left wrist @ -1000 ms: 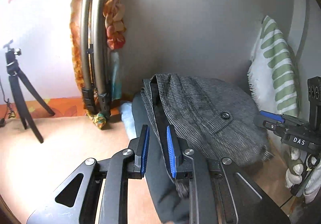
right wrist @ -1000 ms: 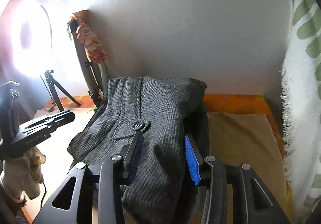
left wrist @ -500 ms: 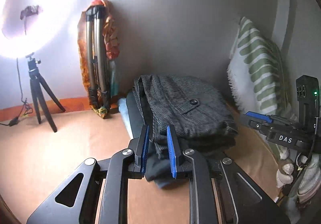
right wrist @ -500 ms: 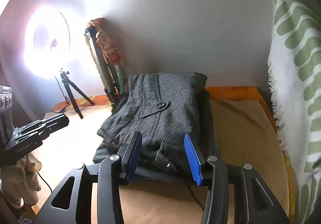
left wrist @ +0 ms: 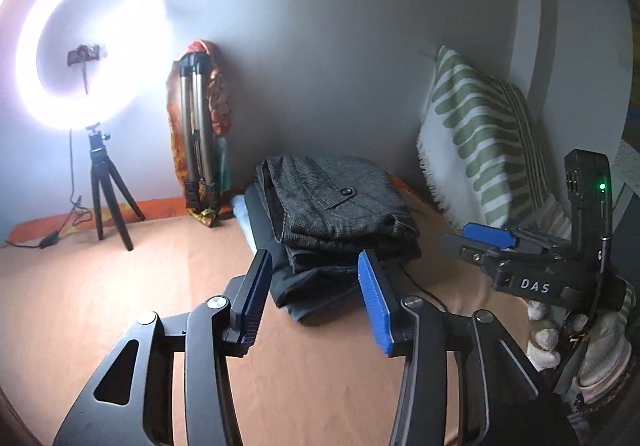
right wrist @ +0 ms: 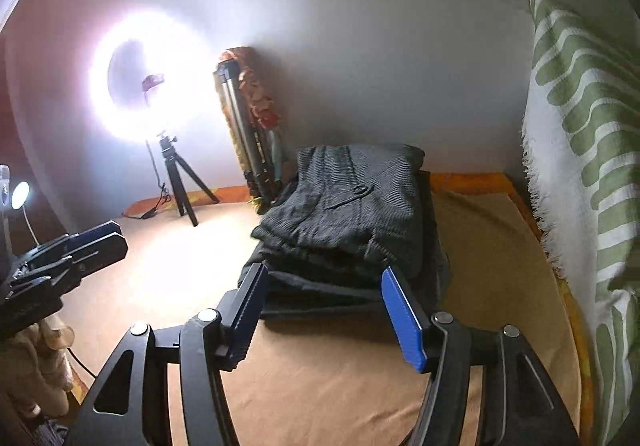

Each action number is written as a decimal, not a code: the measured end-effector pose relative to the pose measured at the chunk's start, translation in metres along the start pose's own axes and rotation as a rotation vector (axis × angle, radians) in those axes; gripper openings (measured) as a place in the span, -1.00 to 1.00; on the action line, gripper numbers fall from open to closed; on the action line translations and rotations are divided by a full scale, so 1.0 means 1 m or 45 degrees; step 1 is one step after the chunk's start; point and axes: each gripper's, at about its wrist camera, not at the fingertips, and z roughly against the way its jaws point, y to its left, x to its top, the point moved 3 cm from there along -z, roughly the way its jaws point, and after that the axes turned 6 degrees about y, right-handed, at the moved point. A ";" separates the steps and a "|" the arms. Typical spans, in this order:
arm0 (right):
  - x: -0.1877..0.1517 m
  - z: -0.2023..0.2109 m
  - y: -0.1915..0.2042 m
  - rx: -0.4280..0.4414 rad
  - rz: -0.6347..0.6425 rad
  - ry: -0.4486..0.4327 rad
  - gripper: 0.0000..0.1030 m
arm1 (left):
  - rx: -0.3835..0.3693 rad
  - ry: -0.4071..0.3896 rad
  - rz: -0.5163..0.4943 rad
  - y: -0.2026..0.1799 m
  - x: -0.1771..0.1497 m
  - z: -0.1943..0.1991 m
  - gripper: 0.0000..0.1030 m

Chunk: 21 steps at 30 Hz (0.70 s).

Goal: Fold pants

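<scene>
A smooth tan sheet (left wrist: 120, 306) spreads beneath both tools. Ahead of the left gripper (left wrist: 316, 294) and the right gripper (right wrist: 324, 304), clear of their fingertips, the folded grey woven pants (left wrist: 340, 202) top a stack of darker garments (left wrist: 304, 282). Each gripper's jaws have just been opening and stand spread, with nothing between the ribbed blue pads (left wrist: 374, 306).

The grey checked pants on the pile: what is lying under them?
Under the grey checked pants lies a folded black garment, and a light blue piece sticks out at the back. How many more pieces are in the pile is covered.
</scene>
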 end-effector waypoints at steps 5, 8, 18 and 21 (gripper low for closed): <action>-0.019 0.017 0.020 -0.014 0.009 -0.034 0.33 | 0.003 -0.020 -0.006 -0.002 -0.014 0.022 0.15; -0.028 0.022 0.031 -0.020 0.020 -0.042 0.34 | 0.006 -0.022 -0.002 -0.001 -0.023 0.031 0.26; -0.050 0.032 0.056 -0.050 0.039 -0.080 0.59 | 0.008 0.025 0.045 0.014 -0.059 0.043 0.35; -0.054 0.033 0.058 -0.056 0.036 -0.091 0.63 | 0.019 0.024 0.051 0.019 -0.068 0.044 0.36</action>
